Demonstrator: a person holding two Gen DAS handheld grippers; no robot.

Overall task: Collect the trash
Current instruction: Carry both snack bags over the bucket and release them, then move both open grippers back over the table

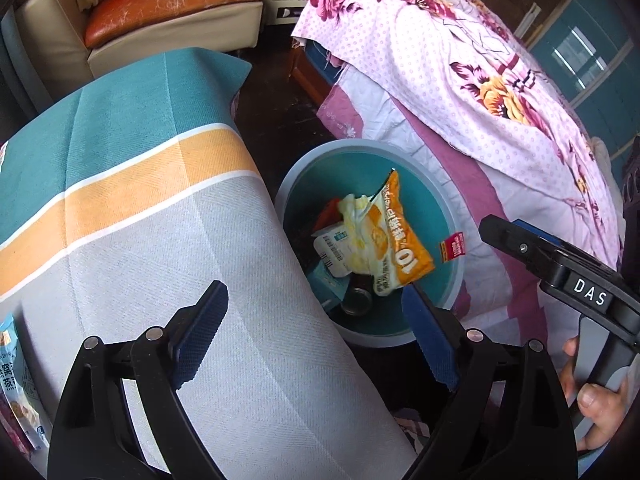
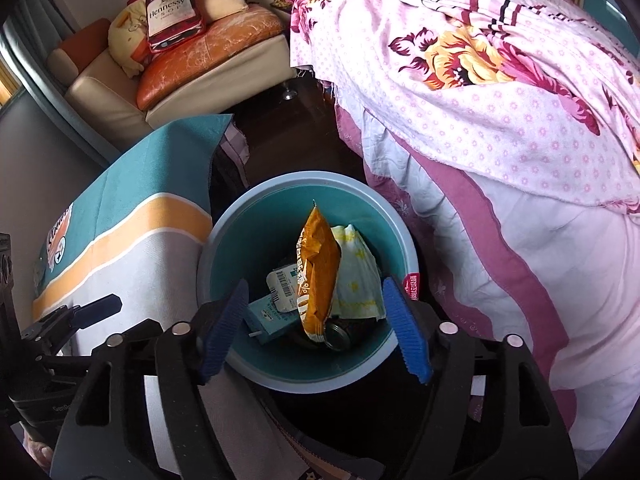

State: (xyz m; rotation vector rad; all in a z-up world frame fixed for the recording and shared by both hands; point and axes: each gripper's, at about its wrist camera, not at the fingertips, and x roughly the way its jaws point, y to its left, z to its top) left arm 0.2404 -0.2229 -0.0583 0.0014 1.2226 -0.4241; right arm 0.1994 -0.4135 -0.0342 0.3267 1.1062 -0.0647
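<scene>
Your right claw (image 2: 316, 324) hangs over the teal bin (image 2: 240, 236) with its jaws apart and nothing pressed between the pads; the orange snack bag (image 2: 318, 268) is below them, standing on end among the rubbish already in the bin. Your left claw (image 1: 316, 328) is spread wide and empty too, half over the table (image 1: 160, 220) and half over the bin.

The orange snack bag looks propped upright against the white wrapper (image 2: 356, 276), not lying flat, so it may tip toward the rim; if you sweep the right claw away low, a finger could catch its top edge and drag it back out. Lift clear before you move sideways.

More trash is left: a blue-and-white packet (image 1: 18, 380) lies at the near left edge of the table. It sits right on the edge, so a clumsy push from the left claw could slide it off onto the floor. The striped cloth could also bunch under a pad and get pinched along with the packet
</scene>
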